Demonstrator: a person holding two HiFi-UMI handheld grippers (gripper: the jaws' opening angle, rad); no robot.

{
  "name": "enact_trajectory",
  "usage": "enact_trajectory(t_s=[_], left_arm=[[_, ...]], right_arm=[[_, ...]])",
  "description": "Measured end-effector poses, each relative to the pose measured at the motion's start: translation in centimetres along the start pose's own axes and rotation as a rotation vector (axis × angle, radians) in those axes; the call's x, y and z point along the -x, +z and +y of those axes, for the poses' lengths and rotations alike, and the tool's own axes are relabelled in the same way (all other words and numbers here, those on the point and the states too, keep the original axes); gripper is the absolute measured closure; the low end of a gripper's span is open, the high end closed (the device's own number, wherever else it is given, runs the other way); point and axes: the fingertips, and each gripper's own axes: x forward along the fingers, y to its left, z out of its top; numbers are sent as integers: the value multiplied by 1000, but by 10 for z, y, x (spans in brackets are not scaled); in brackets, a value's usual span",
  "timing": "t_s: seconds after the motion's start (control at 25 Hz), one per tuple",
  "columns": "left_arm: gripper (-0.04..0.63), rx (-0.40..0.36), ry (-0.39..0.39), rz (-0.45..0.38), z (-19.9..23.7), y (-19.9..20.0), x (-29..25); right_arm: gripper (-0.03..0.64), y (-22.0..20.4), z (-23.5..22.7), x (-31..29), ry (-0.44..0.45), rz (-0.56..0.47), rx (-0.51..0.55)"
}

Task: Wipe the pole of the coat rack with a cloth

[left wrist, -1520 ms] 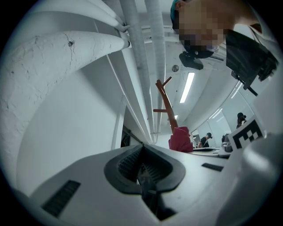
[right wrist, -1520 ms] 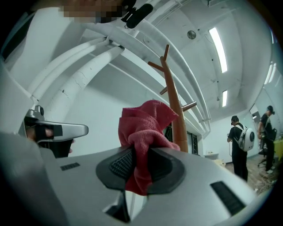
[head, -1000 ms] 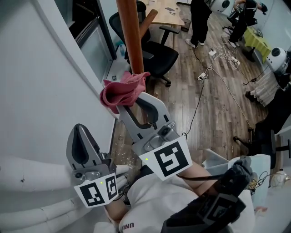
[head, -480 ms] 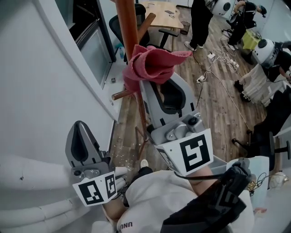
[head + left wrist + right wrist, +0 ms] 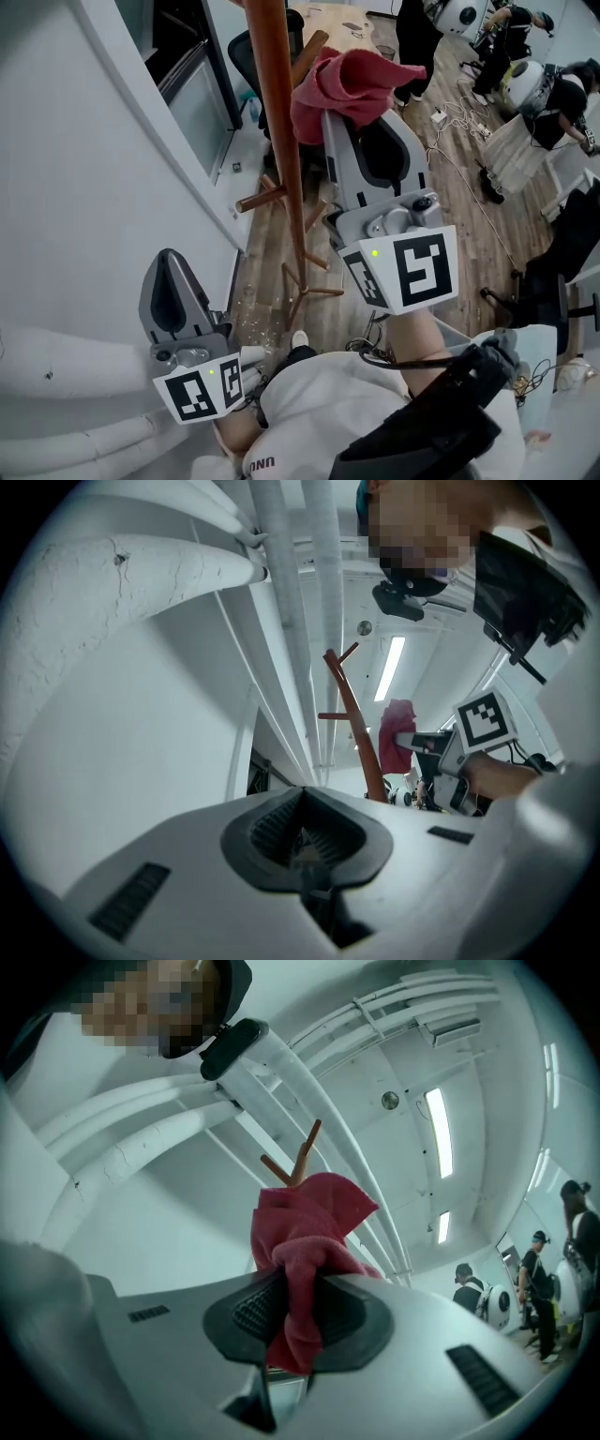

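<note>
The brown wooden pole [image 5: 284,141] of the coat rack runs down the head view, with short pegs [image 5: 258,199] near its lower part. My right gripper [image 5: 364,117] is shut on a red cloth [image 5: 349,86], held high and close against the pole's right side. The right gripper view has the cloth [image 5: 305,1241] bunched between the jaws, with the rack's top pegs [image 5: 298,1162] behind it. My left gripper [image 5: 171,264] is shut and holds nothing, low at the left by the white wall. From the left gripper view [image 5: 300,829] the pole [image 5: 356,726] and cloth [image 5: 397,735] are seen farther off.
A white wall and thick white pipes [image 5: 56,361] fill the left. A black office chair [image 5: 246,47] and a wooden desk [image 5: 342,28] stand behind the rack. Cables [image 5: 450,122] trail over the wood floor. People [image 5: 412,37] stand at the far right.
My right gripper has carried the red cloth up along the pole, rising toward the top of the head view. The left gripper has stayed where it was.
</note>
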Motion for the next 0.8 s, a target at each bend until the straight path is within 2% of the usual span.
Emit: enact_trajectory(t_s=[0.8], left_arm=[[580,26,15,12,12,-13,-11]], right_arm=[[543,-22,-11,-31,-4,48,92]])
